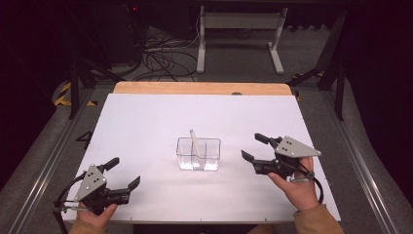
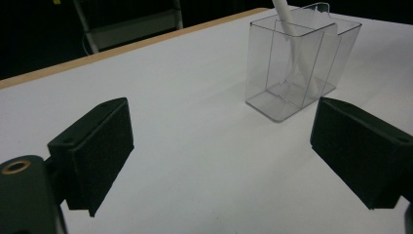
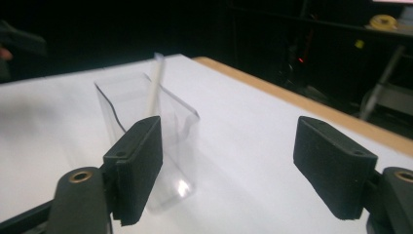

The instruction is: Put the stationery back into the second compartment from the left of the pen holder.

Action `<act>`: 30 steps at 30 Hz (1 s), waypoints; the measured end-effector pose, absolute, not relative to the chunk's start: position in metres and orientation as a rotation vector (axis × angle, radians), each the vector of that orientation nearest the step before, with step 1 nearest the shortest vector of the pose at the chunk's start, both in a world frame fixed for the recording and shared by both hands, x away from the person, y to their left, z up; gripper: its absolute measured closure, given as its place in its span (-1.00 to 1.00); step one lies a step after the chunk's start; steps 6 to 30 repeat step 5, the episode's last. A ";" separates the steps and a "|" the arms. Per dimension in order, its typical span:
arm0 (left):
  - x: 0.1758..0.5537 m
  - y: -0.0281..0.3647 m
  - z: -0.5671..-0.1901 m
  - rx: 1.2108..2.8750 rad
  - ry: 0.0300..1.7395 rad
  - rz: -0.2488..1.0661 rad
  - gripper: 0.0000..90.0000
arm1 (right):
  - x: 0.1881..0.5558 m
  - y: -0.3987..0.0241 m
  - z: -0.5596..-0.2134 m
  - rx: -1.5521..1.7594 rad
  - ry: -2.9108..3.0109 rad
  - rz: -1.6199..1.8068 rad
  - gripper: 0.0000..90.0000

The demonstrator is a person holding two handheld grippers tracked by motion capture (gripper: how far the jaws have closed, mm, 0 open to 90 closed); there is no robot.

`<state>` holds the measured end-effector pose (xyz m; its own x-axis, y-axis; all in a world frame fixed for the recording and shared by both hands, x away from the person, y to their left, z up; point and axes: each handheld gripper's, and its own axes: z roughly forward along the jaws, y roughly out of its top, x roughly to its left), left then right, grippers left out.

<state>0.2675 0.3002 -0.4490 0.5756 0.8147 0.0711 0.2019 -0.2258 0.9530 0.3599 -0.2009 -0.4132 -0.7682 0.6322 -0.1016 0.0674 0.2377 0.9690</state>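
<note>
Item: clear bin [image 1: 198,154], bench [image 1: 146,117] centre, white stick [image 1: 195,143] inside. Right hand-held gripper [image 1: 255,146] spread, empty, approaching; left hand-held gripper [image 1: 124,172] spread, idle nr front-left corner. Next, prob.: align jaws on stick.

White stick [image 1: 196,145] tilted in clear container [image 1: 185,155]

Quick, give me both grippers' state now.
Left gripper: open, holding nothing.
Right gripper: open, holding nothing, beside the clear box.
</note>
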 end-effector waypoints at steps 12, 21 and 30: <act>0.266 0.299 -0.447 1.743 0.821 0.718 -0.88 | 0.353 -0.233 -0.449 0.727 2.015 1.526 -0.40; 0.266 0.299 -0.447 1.743 0.821 0.718 -0.88 | 0.353 -0.233 -0.449 0.727 2.015 1.526 -0.40; 0.266 0.299 -0.447 1.743 0.821 0.718 -0.88 | 0.353 -0.233 -0.449 0.727 2.015 1.526 -0.40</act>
